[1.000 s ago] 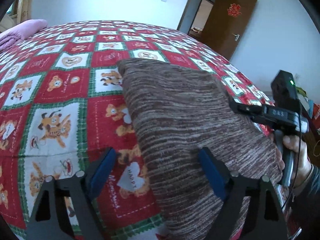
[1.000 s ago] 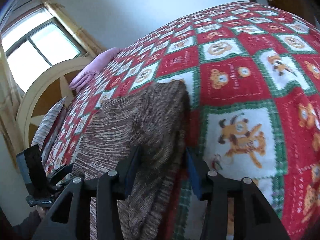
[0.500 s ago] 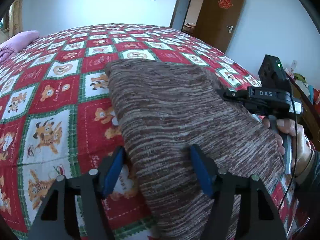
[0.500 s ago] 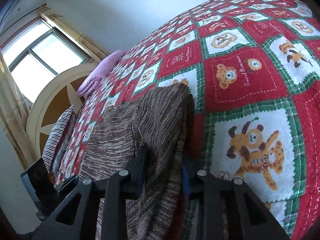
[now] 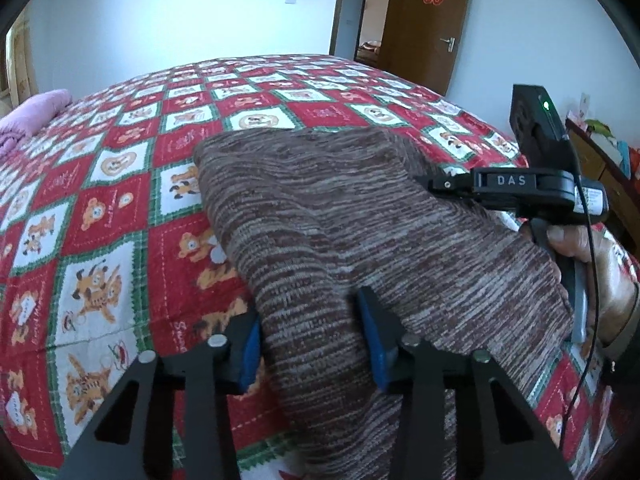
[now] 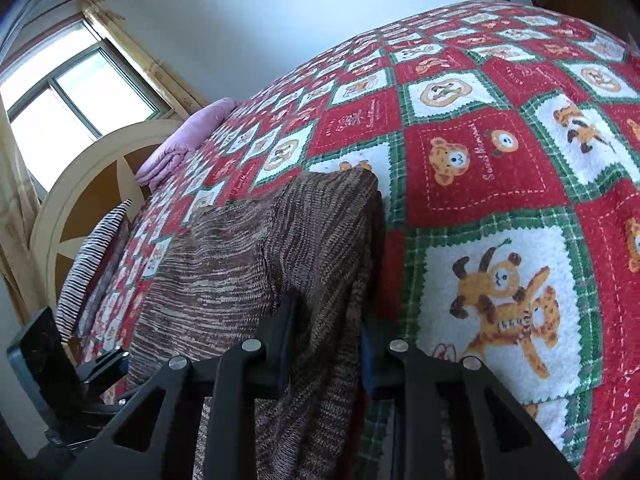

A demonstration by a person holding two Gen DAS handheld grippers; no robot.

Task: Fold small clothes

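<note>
A brown striped knit garment lies on the bed, its near edge raised; it also shows in the right wrist view. My left gripper has its blue pads around the garment's near left edge, closed in on the fabric. My right gripper is shut on the garment's near right edge. The right gripper's body shows in the left wrist view, held by a hand at the garment's right side. The left gripper's body shows at the lower left of the right wrist view.
The bed carries a red, green and white teddy-bear quilt. A pink folded blanket lies at the head end, by a wooden headboard and striped pillow. A brown door stands behind the bed.
Both grippers have closed in on the garment's near edge and lifted it. The jaws have narrowed from wide apart to gripping the fabric.
</note>
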